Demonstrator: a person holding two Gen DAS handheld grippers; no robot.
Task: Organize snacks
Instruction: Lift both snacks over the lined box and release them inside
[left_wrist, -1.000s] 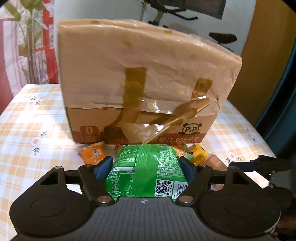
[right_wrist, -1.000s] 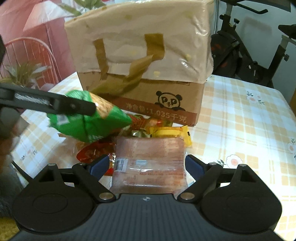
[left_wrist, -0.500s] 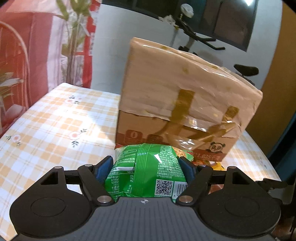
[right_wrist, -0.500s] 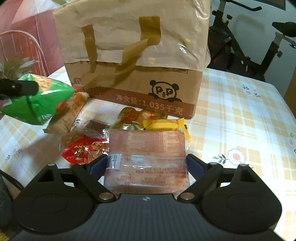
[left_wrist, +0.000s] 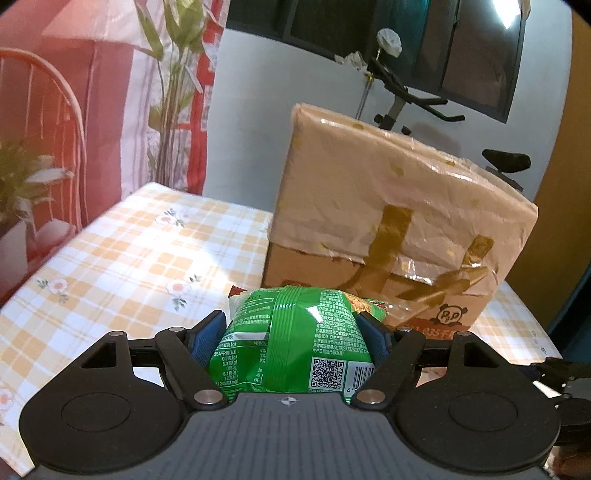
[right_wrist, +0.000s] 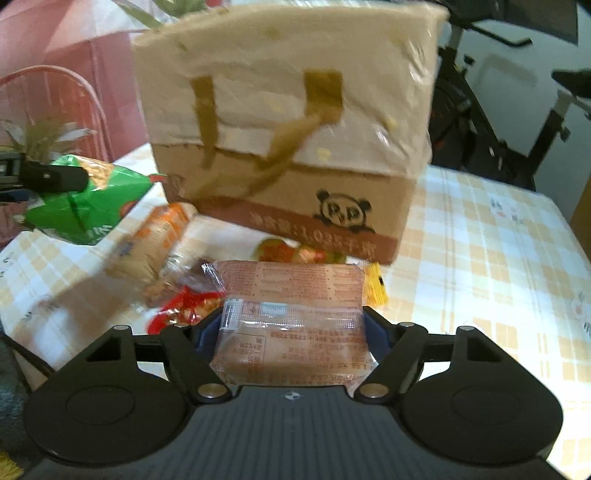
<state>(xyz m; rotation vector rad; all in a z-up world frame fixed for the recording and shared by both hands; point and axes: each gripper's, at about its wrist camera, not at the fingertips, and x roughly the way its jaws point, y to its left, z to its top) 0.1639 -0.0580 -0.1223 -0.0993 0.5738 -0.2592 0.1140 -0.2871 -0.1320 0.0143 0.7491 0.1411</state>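
My left gripper (left_wrist: 291, 325) is shut on a green snack bag (left_wrist: 291, 347) and holds it above the checked tablecloth (left_wrist: 129, 266), left of a tall cardboard box (left_wrist: 391, 221) with a panda logo. The right wrist view shows that same green bag (right_wrist: 88, 206) raised at the left. The jaws of my right gripper (right_wrist: 290, 325) are closing, and their pads touch both sides of a flat pinkish-brown packet (right_wrist: 291, 295) in front of the box (right_wrist: 288, 147).
Loose snacks lie at the box's foot: an orange-wrapped biscuit pack (right_wrist: 159, 240), a red wrapper (right_wrist: 181, 314), a yellow sweet (right_wrist: 375, 290) and a colourful pouch (right_wrist: 291, 253). An exercise bike (right_wrist: 498, 122) stands behind the table; a red chair (left_wrist: 44, 122) is at the left.
The left gripper swung left with the green bag, away from the snack pile and box front. The right jaws drew in against the pinkish-brown packet.
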